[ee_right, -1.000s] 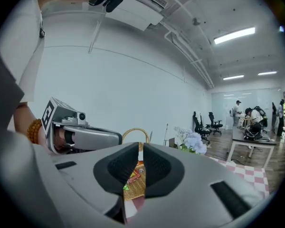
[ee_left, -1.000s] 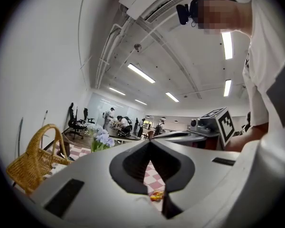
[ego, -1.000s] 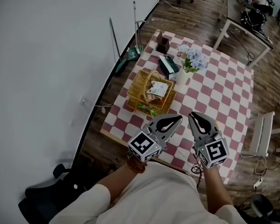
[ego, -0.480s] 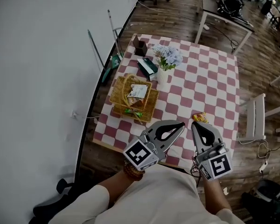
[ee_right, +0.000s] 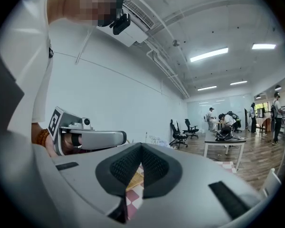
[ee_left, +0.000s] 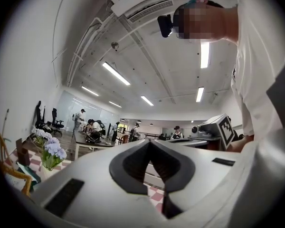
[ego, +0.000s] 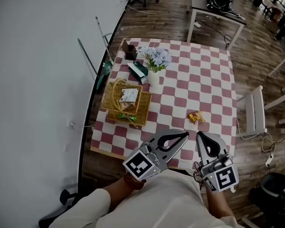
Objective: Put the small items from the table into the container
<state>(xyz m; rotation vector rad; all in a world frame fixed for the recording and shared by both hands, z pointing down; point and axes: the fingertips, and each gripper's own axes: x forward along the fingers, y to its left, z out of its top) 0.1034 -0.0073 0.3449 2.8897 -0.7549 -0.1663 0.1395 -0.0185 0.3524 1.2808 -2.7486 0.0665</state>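
As you look down in the head view, both grippers hover over the near edge of a table [ego: 204,80] covered in a red and white checked cloth. Your left gripper [ego: 184,136] and right gripper [ego: 203,137] sit side by side, slightly apart. Each has its jaws pressed together and holds nothing. One small orange packet [ego: 196,117] lies loose on the cloth ahead of the right gripper, with only bare cloth between them. A wicker basket [ego: 109,109] stands by the table's left edge with packets inside. Beyond it are a green box [ego: 138,70], a vase of pale blue flowers [ego: 155,58] and a small brown box [ego: 129,50]. A white chair [ego: 254,113] stands to the right of the table, and a pole [ego: 88,58] leans on the wall.

In the left gripper view, the jaw tips meet with nothing between them. The flowers and the basket's curved handle sit at the left edge, and the right gripper's marker cube is at the right. People stand far across the room.

In the right gripper view, the jaws are likewise closed and empty. The left gripper is at the left, and a sliver of wicker and checked cloth shows below the tips. Only the head view shows the orange packet.
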